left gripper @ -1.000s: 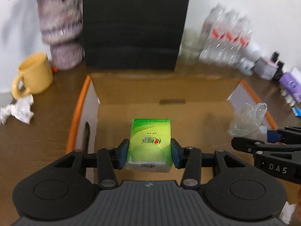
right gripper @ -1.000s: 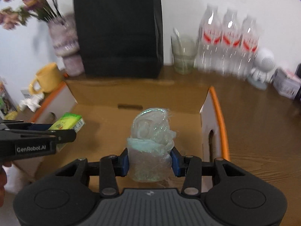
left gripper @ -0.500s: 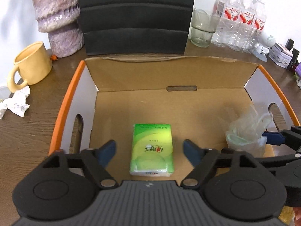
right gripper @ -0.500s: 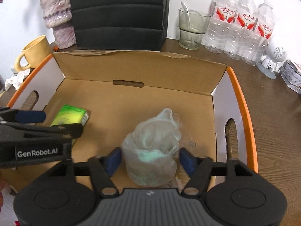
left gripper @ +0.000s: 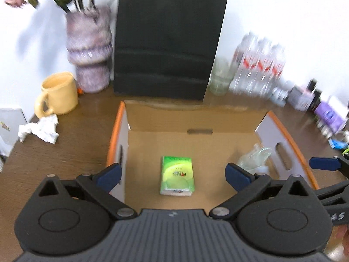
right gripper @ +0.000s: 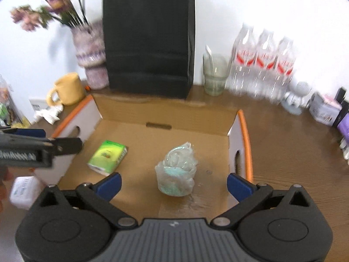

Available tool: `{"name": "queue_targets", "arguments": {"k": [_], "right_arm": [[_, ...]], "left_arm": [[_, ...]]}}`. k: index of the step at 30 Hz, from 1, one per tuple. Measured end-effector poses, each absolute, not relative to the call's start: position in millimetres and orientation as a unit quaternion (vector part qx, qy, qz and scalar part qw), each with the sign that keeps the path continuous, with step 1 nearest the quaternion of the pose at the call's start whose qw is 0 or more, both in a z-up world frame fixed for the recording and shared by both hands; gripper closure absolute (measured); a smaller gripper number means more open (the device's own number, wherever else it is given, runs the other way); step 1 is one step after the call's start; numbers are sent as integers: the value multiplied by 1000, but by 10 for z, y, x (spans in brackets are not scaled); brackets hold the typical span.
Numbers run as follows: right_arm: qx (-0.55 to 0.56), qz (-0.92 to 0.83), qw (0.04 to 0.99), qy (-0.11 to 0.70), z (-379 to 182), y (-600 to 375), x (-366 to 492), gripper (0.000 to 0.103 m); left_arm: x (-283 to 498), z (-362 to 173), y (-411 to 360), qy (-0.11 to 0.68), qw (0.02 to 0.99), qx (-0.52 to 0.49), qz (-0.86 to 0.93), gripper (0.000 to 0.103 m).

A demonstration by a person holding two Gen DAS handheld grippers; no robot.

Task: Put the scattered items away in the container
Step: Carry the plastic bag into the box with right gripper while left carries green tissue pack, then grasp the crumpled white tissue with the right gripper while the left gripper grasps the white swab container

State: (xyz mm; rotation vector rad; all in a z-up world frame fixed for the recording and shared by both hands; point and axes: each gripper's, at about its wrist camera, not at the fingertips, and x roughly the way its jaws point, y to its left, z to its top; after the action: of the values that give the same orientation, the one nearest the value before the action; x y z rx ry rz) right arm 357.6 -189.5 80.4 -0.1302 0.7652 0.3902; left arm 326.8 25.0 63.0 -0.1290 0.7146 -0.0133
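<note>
- Cardboard box (left gripper: 196, 120) with orange-edged sides sat open on a wooden bench (left gripper: 65, 152), a black paper bag (left gripper: 170, 39) standing just behind it.
- Inside, a green tissue pack (left gripper: 177, 175) lay flat on the box floor, and a crumpled clear plastic bag (right gripper: 177, 172) sat upright to its right, apart from it.
- Left claw (left gripper: 172, 174) had just been opening and stood wide above the tissue pack, its pads touching nothing.
- Right claw (right gripper: 173, 182) had likewise just been opening and stood wide, the plastic bag between its pads but free of them.
- Both items seemed safely delivered; a crumpled white paper (left gripper: 41, 128) beside a yellow mug (left gripper: 59, 93) lay outside the box.
- To finish the release well, each claw should probably rise straight clear of the box walls before swinging toward that paper, so nothing gets dragged out.
</note>
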Motion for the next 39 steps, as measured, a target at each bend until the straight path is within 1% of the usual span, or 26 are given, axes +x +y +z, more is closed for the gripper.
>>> {"name": "queue_targets", "arguments": {"k": [4,8,13,18,26,39], "right_arm": [[-61,194,924,323,963,-2192,3160,0],[-56,191,934,298,966,-2456,2801,0],[-39,187,939,286,748,-2733,2426,0],[-33,167,941,293,413,-2902,2192,0],[-12,131,940,314,38,-3029,2165,0],[-15,105,939,328,-153,-2997,2308,0]], "left_arm": [[2837,782,478,296,953,-66,8,0],[2453,791,676,270,961,-59,17,0],[2044,624,816,257,965,-42,24,0],[1814,333,915,274,960,-49,30,0],[1831,-44,969,289,956,-42,36,0],[2228,-299,799,321,942,-47,86,0]]}}
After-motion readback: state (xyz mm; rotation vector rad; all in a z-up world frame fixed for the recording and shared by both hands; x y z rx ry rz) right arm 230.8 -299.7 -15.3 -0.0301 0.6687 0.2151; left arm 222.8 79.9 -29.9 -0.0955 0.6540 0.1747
